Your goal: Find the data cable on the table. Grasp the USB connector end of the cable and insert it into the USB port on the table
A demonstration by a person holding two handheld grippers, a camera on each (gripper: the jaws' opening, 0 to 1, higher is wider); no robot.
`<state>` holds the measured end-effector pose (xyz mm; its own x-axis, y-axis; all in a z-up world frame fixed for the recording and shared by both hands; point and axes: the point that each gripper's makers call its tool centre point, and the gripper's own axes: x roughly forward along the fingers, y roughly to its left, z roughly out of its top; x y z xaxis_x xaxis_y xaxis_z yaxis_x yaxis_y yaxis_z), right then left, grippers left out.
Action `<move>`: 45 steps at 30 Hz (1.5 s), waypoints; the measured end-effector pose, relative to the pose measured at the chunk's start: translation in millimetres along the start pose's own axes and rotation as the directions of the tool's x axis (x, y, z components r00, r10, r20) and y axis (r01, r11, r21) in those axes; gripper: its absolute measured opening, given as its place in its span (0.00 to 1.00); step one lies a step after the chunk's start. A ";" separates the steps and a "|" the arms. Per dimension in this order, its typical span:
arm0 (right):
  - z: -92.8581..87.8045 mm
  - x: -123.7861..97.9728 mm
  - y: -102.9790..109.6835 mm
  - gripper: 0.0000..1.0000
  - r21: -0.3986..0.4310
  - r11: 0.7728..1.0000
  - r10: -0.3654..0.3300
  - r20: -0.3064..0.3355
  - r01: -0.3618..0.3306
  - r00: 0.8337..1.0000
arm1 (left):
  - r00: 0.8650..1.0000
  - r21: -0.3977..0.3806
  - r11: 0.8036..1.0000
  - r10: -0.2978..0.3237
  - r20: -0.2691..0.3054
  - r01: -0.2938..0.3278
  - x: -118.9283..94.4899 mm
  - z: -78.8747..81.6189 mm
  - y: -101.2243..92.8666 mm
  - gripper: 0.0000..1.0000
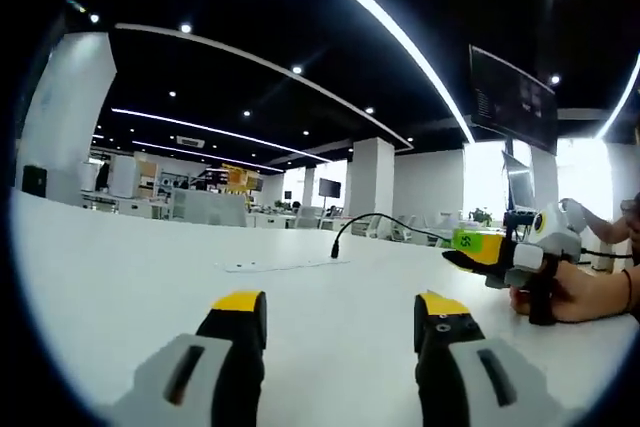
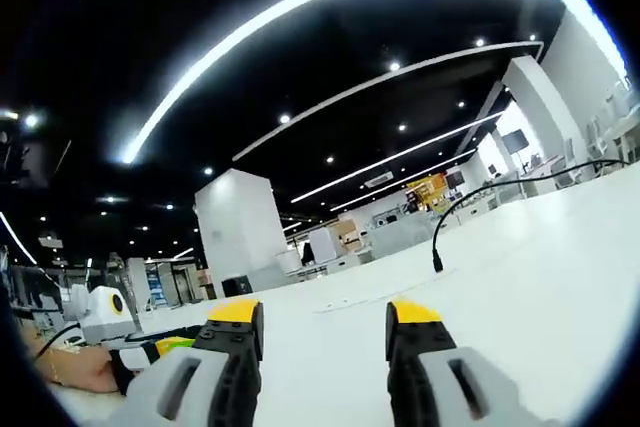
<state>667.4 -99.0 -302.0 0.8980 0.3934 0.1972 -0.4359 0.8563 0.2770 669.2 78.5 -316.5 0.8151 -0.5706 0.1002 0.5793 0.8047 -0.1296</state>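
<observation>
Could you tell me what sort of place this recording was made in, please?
Probably a large open-plan office or lab: a long white table in front, desks behind it, a black ceiling with strip lights, and a hanging screen.

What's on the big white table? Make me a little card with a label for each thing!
table: white, wide
cable: black, arches up above the table
cable tip: hangs down to the tabletop, beside a flat white piece
flat white piece: lies on the table; too small to tell what it is
left gripper: open, holding nothing
right gripper: open, holding nothing
hand: holds the right gripper
</observation>
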 end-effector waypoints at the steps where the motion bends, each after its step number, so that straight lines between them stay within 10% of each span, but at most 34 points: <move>1: -2.5 -3.6 2.7 0.50 -0.017 1.000 -0.009 -0.010 0.009 1.000 | 1.000 -0.026 1.000 -0.009 -0.006 0.009 -4.6 -0.3 2.2 0.62; 15: 4.7 -6.2 -22.4 0.59 0.140 0.989 -0.053 0.006 0.052 0.999 | 0.997 -0.063 0.995 0.070 -0.031 -0.072 -18.8 -3.6 21.9 0.66; 45: -2.0 -7.3 -6.6 0.58 0.127 0.992 -0.016 -0.017 0.018 1.000 | 0.994 -0.163 0.981 0.112 0.016 -0.108 -18.8 0.6 32.5 0.64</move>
<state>663.8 -106.9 -307.1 0.9056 0.3858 0.1764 -0.4241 0.8137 0.3976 672.8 115.4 -322.0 0.8747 -0.4740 0.1009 0.4810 0.8241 -0.2992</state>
